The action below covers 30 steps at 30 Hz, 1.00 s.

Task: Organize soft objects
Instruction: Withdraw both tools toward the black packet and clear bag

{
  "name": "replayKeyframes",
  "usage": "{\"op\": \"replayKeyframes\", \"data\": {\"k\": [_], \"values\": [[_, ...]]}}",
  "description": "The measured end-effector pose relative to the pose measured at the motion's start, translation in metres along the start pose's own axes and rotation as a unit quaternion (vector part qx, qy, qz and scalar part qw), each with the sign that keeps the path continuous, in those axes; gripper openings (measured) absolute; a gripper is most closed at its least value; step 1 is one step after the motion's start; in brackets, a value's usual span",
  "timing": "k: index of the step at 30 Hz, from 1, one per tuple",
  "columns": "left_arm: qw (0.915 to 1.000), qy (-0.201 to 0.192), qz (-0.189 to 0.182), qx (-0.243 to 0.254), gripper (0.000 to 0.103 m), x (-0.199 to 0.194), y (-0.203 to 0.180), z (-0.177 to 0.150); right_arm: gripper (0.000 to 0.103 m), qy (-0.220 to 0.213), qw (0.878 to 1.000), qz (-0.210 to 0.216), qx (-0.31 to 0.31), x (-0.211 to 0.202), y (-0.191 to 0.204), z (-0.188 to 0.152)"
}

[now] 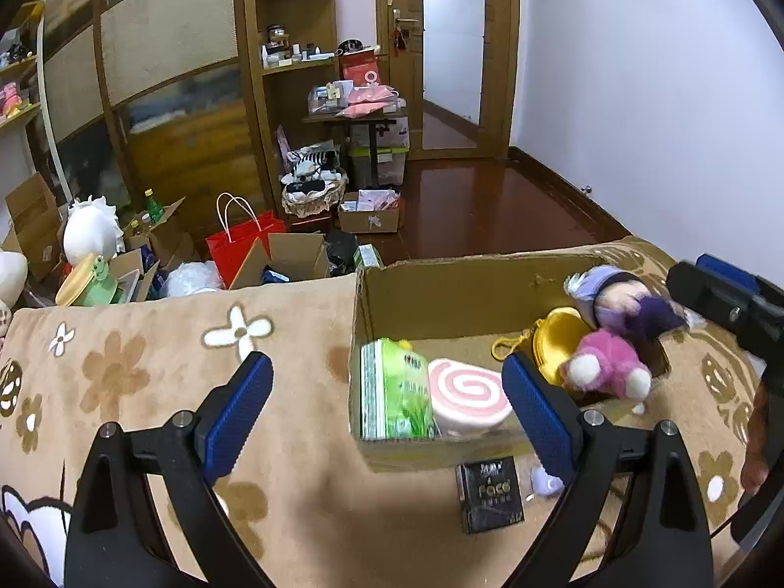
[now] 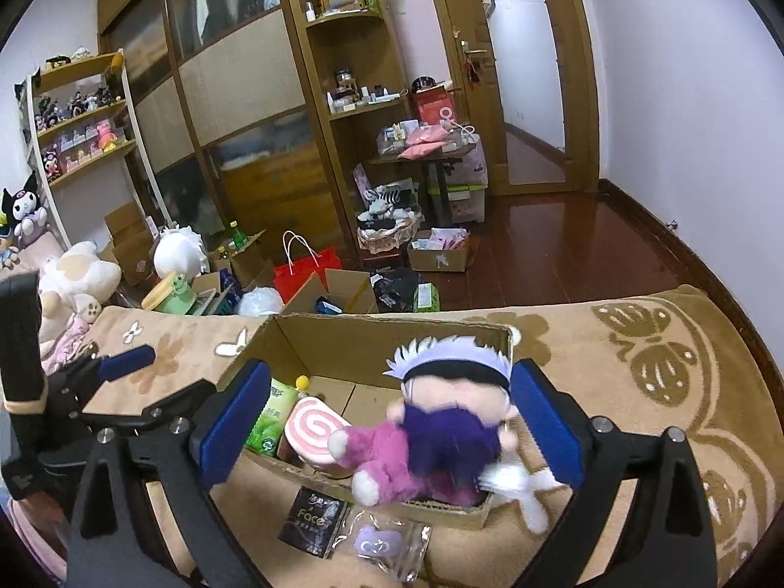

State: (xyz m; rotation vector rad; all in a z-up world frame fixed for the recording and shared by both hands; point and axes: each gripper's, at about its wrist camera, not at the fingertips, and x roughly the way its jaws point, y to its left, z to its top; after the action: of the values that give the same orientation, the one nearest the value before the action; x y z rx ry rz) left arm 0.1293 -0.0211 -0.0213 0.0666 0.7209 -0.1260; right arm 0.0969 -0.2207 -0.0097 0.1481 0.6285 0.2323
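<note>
An open cardboard box (image 1: 387,294) stands on a beige flowered blanket (image 1: 196,343). It holds a green tissue pack (image 1: 397,392), a pink swirl roll plush (image 1: 468,397), a yellow pouch (image 1: 553,343) and a pink plush (image 1: 607,367). A doll with pale lilac hair and purple clothes (image 2: 455,392), blurred, sits over the pink plush (image 2: 382,451) at the box's near right corner. My right gripper (image 2: 392,372) stands open around the doll, its left pad well clear of it. My left gripper (image 1: 387,365) is open and empty, in front of the box's left half.
A black packet marked Face (image 2: 313,519) and a clear bag with a lilac piece (image 2: 377,544) lie on the blanket before the box. Beyond the bed's far edge the floor holds cartons, a red paper bag (image 1: 245,245) and plush toys.
</note>
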Motion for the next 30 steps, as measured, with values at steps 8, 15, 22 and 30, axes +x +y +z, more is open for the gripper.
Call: {"op": "replayKeyframes", "data": {"k": [8, 15, 22, 30], "values": [[1.0, 0.0, 0.003, 0.0, 0.095, -0.025, 0.0, -0.012, 0.103, -0.01, 1.0, -0.01, 0.006, -0.031, 0.005, -0.001], [0.9998, -0.005, 0.003, 0.019, 0.099, -0.046, -0.011, -0.021, 0.103, -0.007, 1.0, -0.016, 0.007, -0.052, 0.007, -0.017], [0.9995, 0.008, 0.001, 0.032, 0.099, -0.053, -0.017, -0.034, 0.103, 0.009, 1.0, -0.019, 0.022, -0.06, 0.007, -0.045], [0.9988, 0.037, -0.002, 0.032, 0.099, -0.041, -0.018, -0.046, 0.103, 0.03, 0.999, -0.029, 0.025, -0.05, 0.007, -0.069]]}}
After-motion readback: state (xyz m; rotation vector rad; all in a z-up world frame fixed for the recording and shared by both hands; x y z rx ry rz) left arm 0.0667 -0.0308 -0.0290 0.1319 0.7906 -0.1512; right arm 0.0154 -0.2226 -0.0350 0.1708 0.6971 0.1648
